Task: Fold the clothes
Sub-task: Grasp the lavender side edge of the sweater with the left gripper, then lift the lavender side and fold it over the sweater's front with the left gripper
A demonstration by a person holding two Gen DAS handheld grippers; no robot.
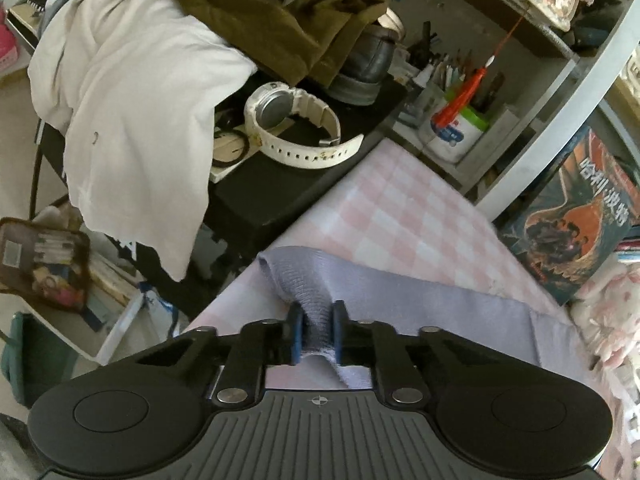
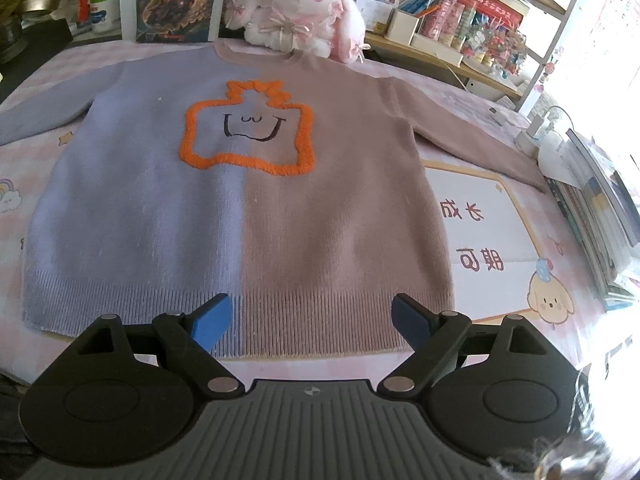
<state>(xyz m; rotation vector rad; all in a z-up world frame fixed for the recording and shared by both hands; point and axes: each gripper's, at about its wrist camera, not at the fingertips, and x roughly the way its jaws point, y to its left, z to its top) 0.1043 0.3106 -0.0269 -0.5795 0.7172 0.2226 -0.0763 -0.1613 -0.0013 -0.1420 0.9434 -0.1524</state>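
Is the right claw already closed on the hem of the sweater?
No, the right claw is wide open above the ribbed hem of the sweater, and its blue fingertips hold no fabric.

The sweater [image 2: 240, 200] is split down the middle into a lavender half and a dusty-pink half, with a fuzzy orange outline [image 2: 248, 128] around a black-stitched smiling face. A pale pink-and-white check is seen on the cloth [image 1: 404, 216] under it, and white with pink trim on the plush rabbit [image 2: 296, 16]. Blue pads [image 2: 212, 320] are carried on black gripper fingers, and a white watch [image 1: 296, 128] lies on a black surface beside an olive garment [image 1: 288, 20].
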